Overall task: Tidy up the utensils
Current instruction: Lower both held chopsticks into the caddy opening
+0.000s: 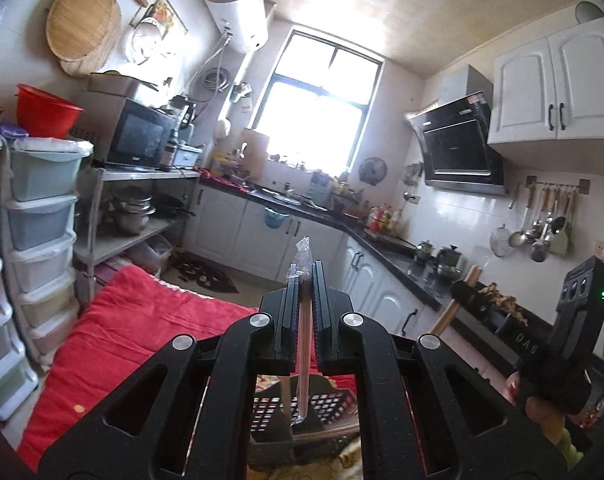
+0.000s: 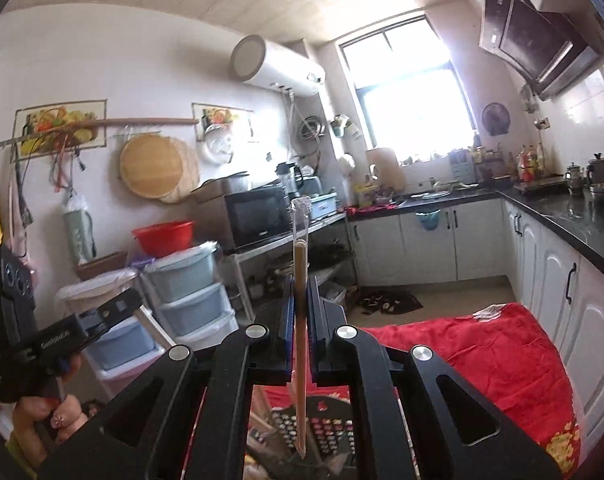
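Observation:
My left gripper (image 1: pixel 305 276) is shut on a pair of chopsticks in a clear plastic sleeve (image 1: pixel 303 320), held upright, the lower end hanging over a black perforated basket (image 1: pixel 330 408). My right gripper (image 2: pixel 301 292) is shut on wooden chopsticks in a clear sleeve (image 2: pixel 300 320), also upright, the tips pointing down over the same black basket (image 2: pixel 334 428). The right gripper also shows at the right edge of the left wrist view (image 1: pixel 462 292), holding its chopsticks. The left gripper shows at the left edge of the right wrist view (image 2: pixel 122 304).
A red cloth (image 1: pixel 142 332) covers the table under the basket. Stacked plastic drawers (image 1: pixel 42 240) stand to the left. A dark kitchen counter (image 2: pixel 574 216) with white cabinets runs along the right. A shelf with a microwave (image 2: pixel 258 216) is behind.

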Tool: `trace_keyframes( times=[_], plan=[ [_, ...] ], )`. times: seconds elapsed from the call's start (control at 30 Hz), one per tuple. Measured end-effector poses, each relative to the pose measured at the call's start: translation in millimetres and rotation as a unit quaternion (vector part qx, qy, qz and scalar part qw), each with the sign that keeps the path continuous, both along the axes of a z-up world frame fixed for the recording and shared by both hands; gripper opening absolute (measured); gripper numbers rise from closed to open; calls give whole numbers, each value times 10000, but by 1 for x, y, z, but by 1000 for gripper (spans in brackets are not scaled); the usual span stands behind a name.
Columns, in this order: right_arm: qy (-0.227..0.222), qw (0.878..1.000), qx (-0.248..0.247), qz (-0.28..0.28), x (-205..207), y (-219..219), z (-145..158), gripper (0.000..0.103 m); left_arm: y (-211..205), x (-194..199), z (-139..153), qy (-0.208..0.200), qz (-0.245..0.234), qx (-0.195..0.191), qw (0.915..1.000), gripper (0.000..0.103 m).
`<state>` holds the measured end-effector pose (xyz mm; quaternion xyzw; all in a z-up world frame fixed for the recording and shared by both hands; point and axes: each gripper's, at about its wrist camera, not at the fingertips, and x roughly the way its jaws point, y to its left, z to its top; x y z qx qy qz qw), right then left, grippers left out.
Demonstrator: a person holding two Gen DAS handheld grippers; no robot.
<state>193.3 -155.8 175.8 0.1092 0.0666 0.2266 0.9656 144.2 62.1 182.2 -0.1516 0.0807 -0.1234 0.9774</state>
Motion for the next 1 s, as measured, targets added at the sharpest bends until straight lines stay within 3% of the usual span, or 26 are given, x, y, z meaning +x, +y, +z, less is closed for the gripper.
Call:
trace_keyframes(
  times=[0.5,1.0],
  plan=[
    [-132,9976,-328,-595,29,6,-42,6,-10,28,-40,206,320,347,9987,3],
    [438,9949,-631,-653,53,23,-91,6,-22,55,-87,781,80,429,9960,3]
  ],
)
